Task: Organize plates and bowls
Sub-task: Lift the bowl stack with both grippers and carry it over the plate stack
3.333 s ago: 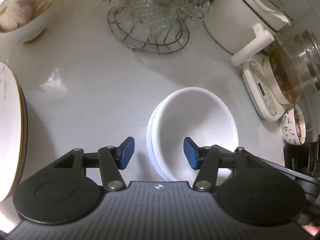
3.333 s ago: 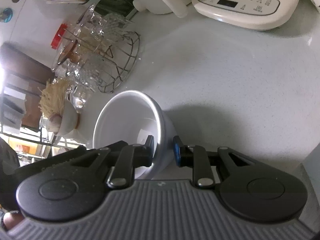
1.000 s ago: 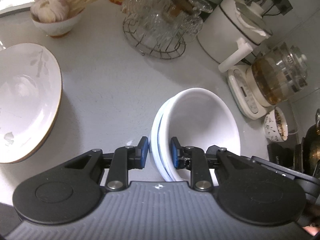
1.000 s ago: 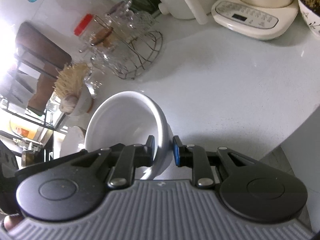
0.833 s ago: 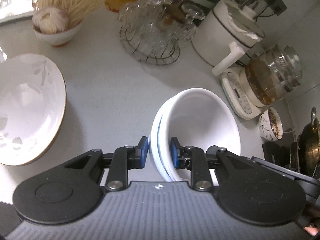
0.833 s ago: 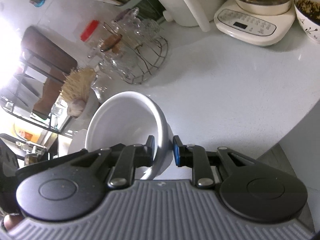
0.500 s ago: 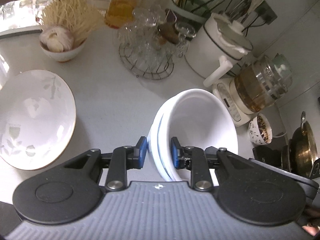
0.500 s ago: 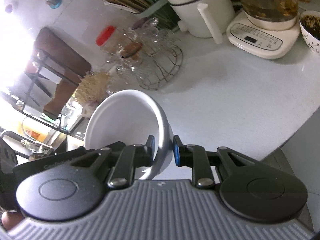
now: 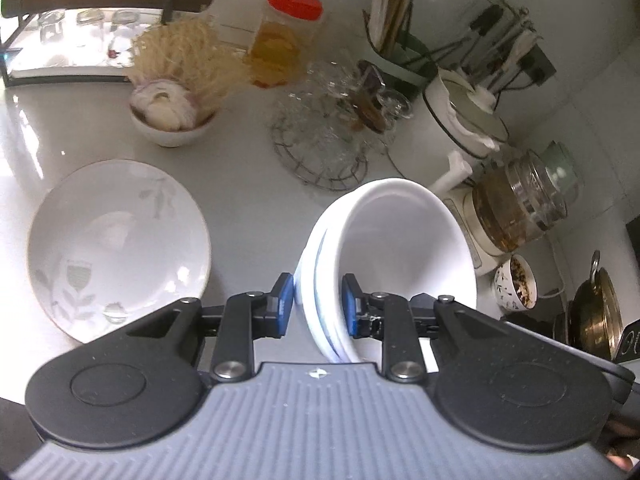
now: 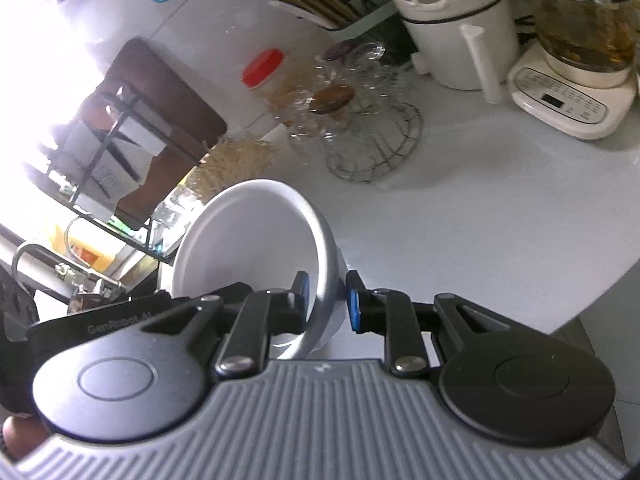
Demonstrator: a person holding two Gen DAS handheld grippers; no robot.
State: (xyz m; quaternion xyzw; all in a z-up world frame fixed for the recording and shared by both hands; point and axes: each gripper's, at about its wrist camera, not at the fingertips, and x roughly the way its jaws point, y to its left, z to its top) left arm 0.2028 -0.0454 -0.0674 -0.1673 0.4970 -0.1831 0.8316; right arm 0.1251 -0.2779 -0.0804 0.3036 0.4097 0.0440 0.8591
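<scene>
Left gripper [image 9: 316, 304]: clamped across the rim of stacked white bowls [image 9: 396, 248], one blue pad outside the wall, the other inside; stack held tilted, clear of the grey countertop [image 9: 240, 184], mouth facing 1 o'clock in the left wrist view. Right gripper [image 10: 326, 300]: clamped across the rim of a single white bowl [image 10: 248, 240], one pad inside, one outside; bowl tilted, mouth facing 10 o'clock in the right wrist view, above the countertop edge. Floral plate [image 9: 116, 248]: flat on the countertop at 9 o'clock from the stack, well apart from it. Wire rack of glassware [image 9: 328, 136]: at 12 o'clock from the stack. Small bowl of garlic [image 9: 168, 116]: at 11 o'clock. Red-lidded jar [image 9: 288, 32]: behind the rack. White pot [image 9: 464, 116] and glass kettle [image 9: 520, 208]: at 1 to 2 o'clock.
</scene>
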